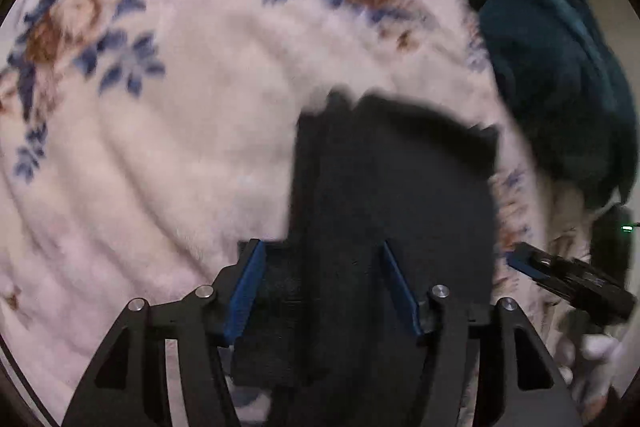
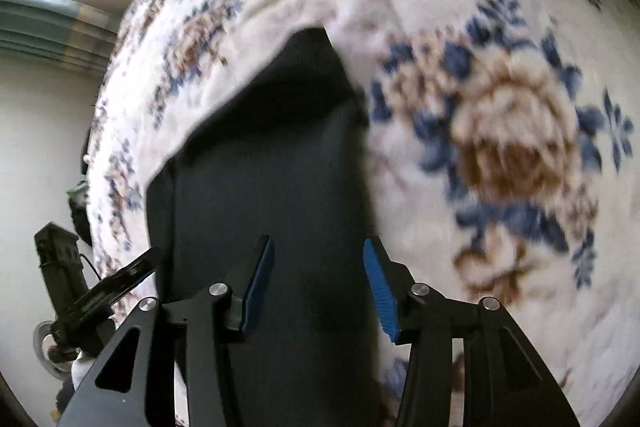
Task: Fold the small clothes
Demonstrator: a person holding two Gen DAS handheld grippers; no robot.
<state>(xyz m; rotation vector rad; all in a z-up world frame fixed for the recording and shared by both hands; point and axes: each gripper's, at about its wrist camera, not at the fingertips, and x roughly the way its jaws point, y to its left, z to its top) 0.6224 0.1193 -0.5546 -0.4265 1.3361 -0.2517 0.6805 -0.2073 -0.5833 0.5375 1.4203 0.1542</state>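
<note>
One dark garment (image 1: 392, 195) lies on the floral blanket (image 1: 180, 147), running from between both grippers outward. The left gripper (image 1: 324, 251) and the right gripper (image 2: 318, 247), two in all, hover over it with jaws apart, nothing clamped. One teal fleece (image 1: 552, 67) is heaped at the blanket's far right edge.
</note>
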